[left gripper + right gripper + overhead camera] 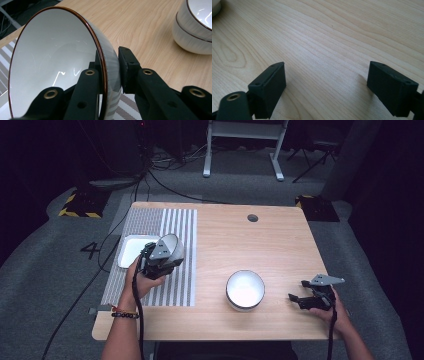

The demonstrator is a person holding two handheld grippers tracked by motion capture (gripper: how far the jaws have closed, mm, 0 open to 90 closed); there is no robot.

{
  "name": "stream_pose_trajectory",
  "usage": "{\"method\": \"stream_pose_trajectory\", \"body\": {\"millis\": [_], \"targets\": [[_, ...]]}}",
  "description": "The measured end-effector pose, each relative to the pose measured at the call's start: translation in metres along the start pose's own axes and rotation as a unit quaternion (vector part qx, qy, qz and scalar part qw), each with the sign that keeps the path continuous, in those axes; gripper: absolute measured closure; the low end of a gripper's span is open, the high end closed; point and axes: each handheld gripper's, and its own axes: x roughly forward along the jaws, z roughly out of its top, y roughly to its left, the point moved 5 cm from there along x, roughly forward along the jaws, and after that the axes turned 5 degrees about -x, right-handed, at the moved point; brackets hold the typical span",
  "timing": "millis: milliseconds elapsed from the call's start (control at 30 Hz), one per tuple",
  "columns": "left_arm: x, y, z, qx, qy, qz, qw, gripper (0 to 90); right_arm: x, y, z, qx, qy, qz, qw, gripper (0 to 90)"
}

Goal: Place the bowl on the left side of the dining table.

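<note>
Wooden bench [280,245] is carrying everything, with one striped grey mat [175,225] lying across its left part. One white square tray [129,251] is sitting on that mat near the left edge. Bowls number three: two are sitting stacked [245,290] at the near middle of the bench, one nested inside the other, as the left gripper view is showing [197,27], and a third, white with a brown rim, is being held tipped on its side above the mat [60,65]. The left tongs [110,75] are clenching that bowl's wall, one jaw inside and one outside. The right tongs [327,85] are hanging released, jaws wide apart, low over bare wood at the near right.
</note>
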Motion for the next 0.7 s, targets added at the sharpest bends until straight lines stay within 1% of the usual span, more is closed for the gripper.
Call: {"method": "stream_pose_trajectory", "body": {"millis": [33, 67, 133, 167, 200, 233, 267, 333, 367, 400, 433, 467, 500, 533, 600, 667, 700], "targets": [[-0.001, 0.003, -0.001, -0.006, 0.002, 0.001, 1.0, 78.2, 0.0, 0.0, 0.0, 0.0, 0.0, 0.0, 1.0, 15.6], [-0.001, 0.004, -0.002, -0.005, 0.004, 0.005, 1.0, 78.2, 0.0, 0.0, 0.0, 0.0, 0.0, 0.0, 1.0, 15.6], [-0.001, 0.006, -0.002, -0.006, 0.0, 0.006, 1.0, 78.2, 0.0, 0.0, 0.0, 0.0, 0.0, 0.0, 1.0, 15.6], [-0.002, 0.008, -0.003, -0.005, -0.002, 0.01, 0.9999, 78.2, 0.0, 0.0, 0.0, 0.0, 0.0, 0.0, 1.0, 15.6], [-0.002, 0.008, -0.003, -0.013, 0.0, 0.007, 0.9999, 78.2, 0.0, 0.0, 0.0, 0.0, 0.0, 0.0, 1.0, 15.6], [-0.002, 0.008, -0.003, -0.013, 0.0, 0.007, 0.9999, 78.2, 0.0, 0.0, 0.0, 0.0, 0.0, 0.0, 1.0, 15.6], [-0.002, 0.012, -0.004, -0.008, 0.005, 0.017, 0.9998, 78.2, 0.0, 0.0, 0.0, 0.0, 0.0, 0.0, 1.0, 15.6], [-0.002, 0.013, -0.004, -0.01, 0.005, 0.019, 0.9998, 78.2, 0.0, 0.0, 0.0, 0.0, 0.0, 0.0, 1.0, 15.6], [-0.002, 0.014, -0.005, -0.012, 0.006, 0.021, 0.9997, 78.2, 0.0, 0.0, 0.0, 0.0, 0.0, 0.0, 1.0, 15.6], [-0.003, 0.016, -0.005, -0.02, 0.006, 0.017, 0.9996, 78.2, 0.0, 0.0, 0.0, 0.0, 0.0, 0.0, 1.0, 15.6], [-0.003, 0.018, -0.005, -0.02, 0.004, 0.019, 0.9996, 78.2, 0.0, 0.0, 0.0, 0.0, 0.0, 0.0, 1.0, 15.6], [-0.004, 0.021, -0.006, -0.025, 0.006, 0.021, 0.9995, 78.2, 0.0, 0.0, 0.0, 0.0, 0.0, 0.0, 1.0, 15.6], [-0.005, 0.023, -0.006, -0.024, 0.003, 0.027, 0.9993, 78.2, 0.0, 0.0, 0.0, 0.0, 0.0, 0.0, 1.0, 15.6], [-0.005, 0.024, -0.007, -0.03, 0.008, 0.028, 0.9991, 78.2, 0.0, 0.0, 0.0, 0.0, 0.0, 0.0, 1.0, 15.6], [-0.006, 0.026, -0.007, -0.031, 0.005, 0.031, 0.999, 78.2, 0.0, 0.0, 0.0, 0.0, 0.0, 0.0, 1.0, 15.6], [-0.008, 0.031, -0.008, -0.033, 0.003, 0.036, 0.9988, 78.2, 0.0, 0.0, 0.0, 0.0, 0.0, 0.0, 1.0, 15.6], [-0.007, 0.033, -0.009, -0.04, 0.003, 0.037, 0.9985, 78.2, 0.0, 0.0, 0.0, 0.0, 0.0, 0.0, 1.0, 15.6]]}}
